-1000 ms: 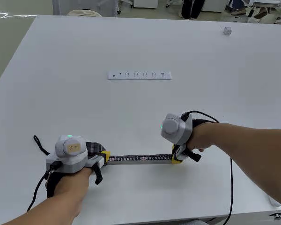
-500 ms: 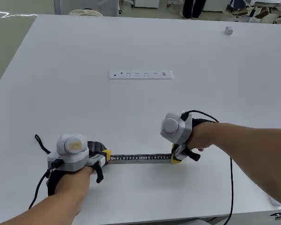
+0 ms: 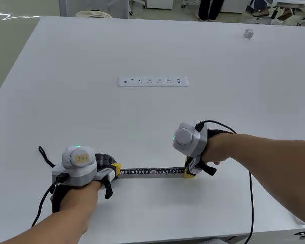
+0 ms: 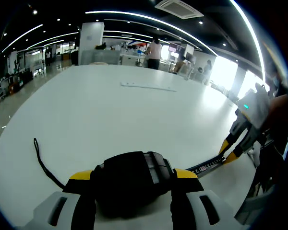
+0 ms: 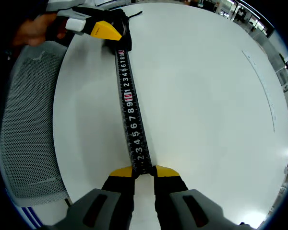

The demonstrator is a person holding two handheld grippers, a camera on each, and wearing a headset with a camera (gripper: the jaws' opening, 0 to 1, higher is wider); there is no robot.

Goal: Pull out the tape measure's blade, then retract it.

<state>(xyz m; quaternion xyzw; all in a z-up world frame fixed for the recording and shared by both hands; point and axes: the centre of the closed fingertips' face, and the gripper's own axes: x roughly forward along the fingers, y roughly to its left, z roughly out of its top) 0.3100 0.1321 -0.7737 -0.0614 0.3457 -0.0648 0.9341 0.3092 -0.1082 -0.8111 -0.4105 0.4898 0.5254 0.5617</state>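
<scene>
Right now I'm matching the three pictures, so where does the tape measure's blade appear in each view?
Head view: blade low centre, lying crosswise.
Left gripper view: blade lower right.
Right gripper view: blade centre, running bottom to top.
Shared landmark: the black case at its end.

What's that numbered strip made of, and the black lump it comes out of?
Blade: probably thin coated metal. It lies flat and straight, dark and matt, with crisp printed white numerals.
Case: looks like moulded black plastic, perhaps rubber-covered, with ribbed panels and a dull sheen.
</scene>
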